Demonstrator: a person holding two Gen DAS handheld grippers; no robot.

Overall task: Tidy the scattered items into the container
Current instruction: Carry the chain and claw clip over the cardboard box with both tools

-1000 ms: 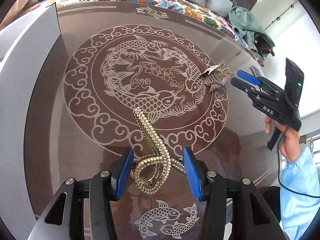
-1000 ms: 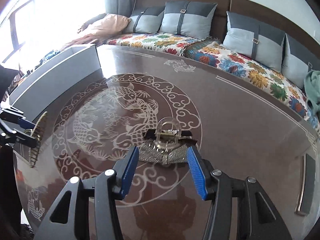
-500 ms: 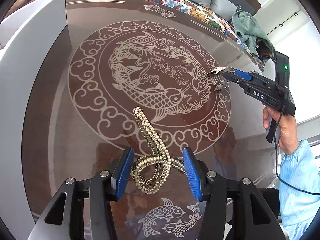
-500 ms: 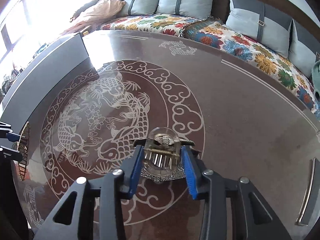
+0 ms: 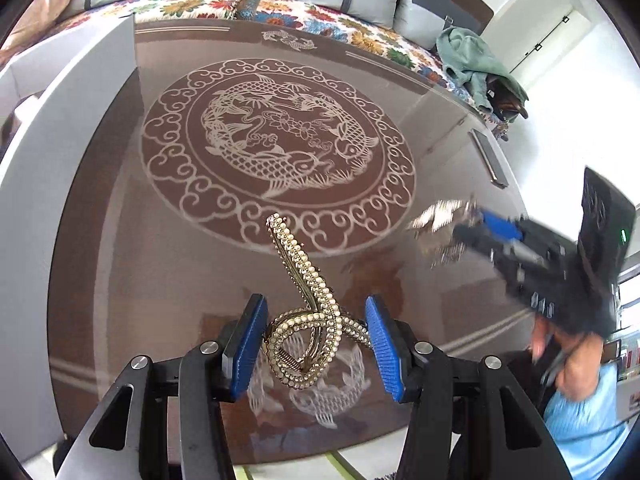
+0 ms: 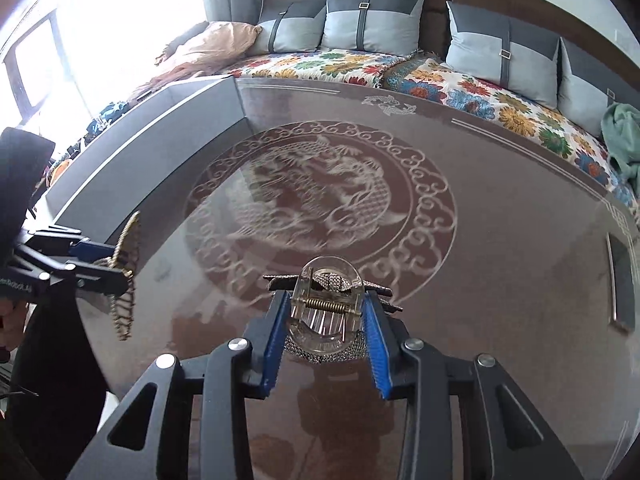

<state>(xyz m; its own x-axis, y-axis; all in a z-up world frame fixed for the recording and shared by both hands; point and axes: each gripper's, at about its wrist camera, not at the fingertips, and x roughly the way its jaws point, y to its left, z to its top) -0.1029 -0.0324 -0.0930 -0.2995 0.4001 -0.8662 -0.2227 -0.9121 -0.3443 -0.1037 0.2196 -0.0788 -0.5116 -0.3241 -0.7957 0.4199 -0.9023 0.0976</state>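
Holding: both claws are carrying hair clips above the desk point(image 5: 120, 280), neither clip yet in the grey container point(image 6: 152, 152).
Left claw point(image 5: 316, 344): it is clamped on the looped end of the pearl hair clip point(image 5: 304, 292), whose long arm is pointing toward the fish medallion point(image 5: 280, 152).
Right claw point(image 6: 324, 320): it is gripping the clear rhinestone claw clip point(image 6: 326, 308), which is hanging nearer the person than the medallion.
Container: it is standing left of the medallion, along the desk's edge; its inside is not showing, so what it already holds cannot be told.
Desk: no other loose items are showing around the medallion.
Remaining: by this reading, both clips are waiting to be carried over the container's wall and let go inside.
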